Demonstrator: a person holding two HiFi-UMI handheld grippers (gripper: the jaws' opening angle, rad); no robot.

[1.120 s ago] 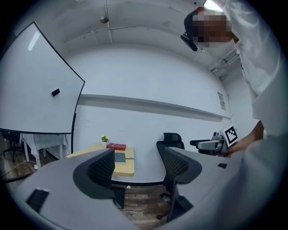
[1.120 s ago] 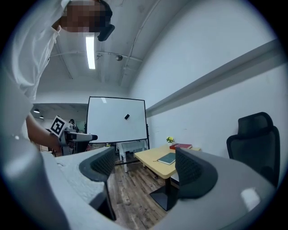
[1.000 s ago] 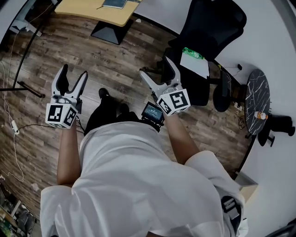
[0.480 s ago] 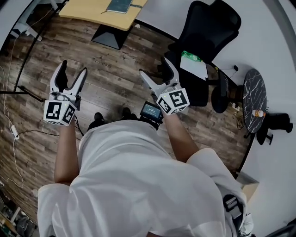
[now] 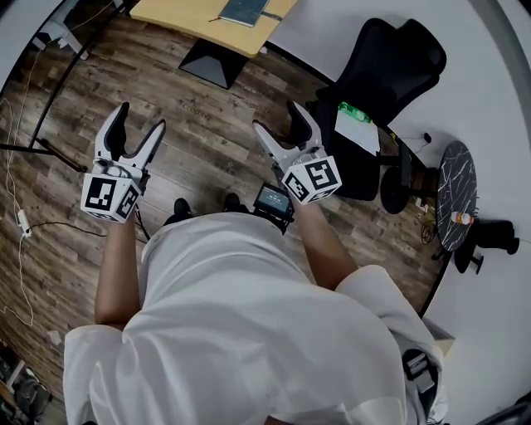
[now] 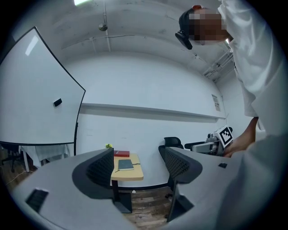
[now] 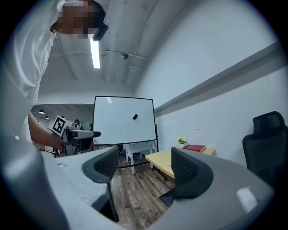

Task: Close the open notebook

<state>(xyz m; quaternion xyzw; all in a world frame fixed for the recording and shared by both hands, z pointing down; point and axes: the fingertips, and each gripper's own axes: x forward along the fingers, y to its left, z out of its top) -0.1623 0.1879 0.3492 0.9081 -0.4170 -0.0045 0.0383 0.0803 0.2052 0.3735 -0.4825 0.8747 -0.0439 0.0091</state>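
Standing with both grippers raised, well apart from the far table (image 5: 178, 18).
Left gripper (image 5: 139, 120) fingers spread wide, holding nothing; right gripper (image 5: 278, 118) jaws are closing with nothing between them. The notebook (image 5: 244, 11) lies on that table.

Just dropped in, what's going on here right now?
A person stands on the wooden floor with a gripper in each hand, both held level and empty. The left gripper is open; the right gripper has its jaws closing with nothing between them. The notebook lies on the small table ahead, near a red book. Neither gripper touches it, and whether it is open I can't tell.
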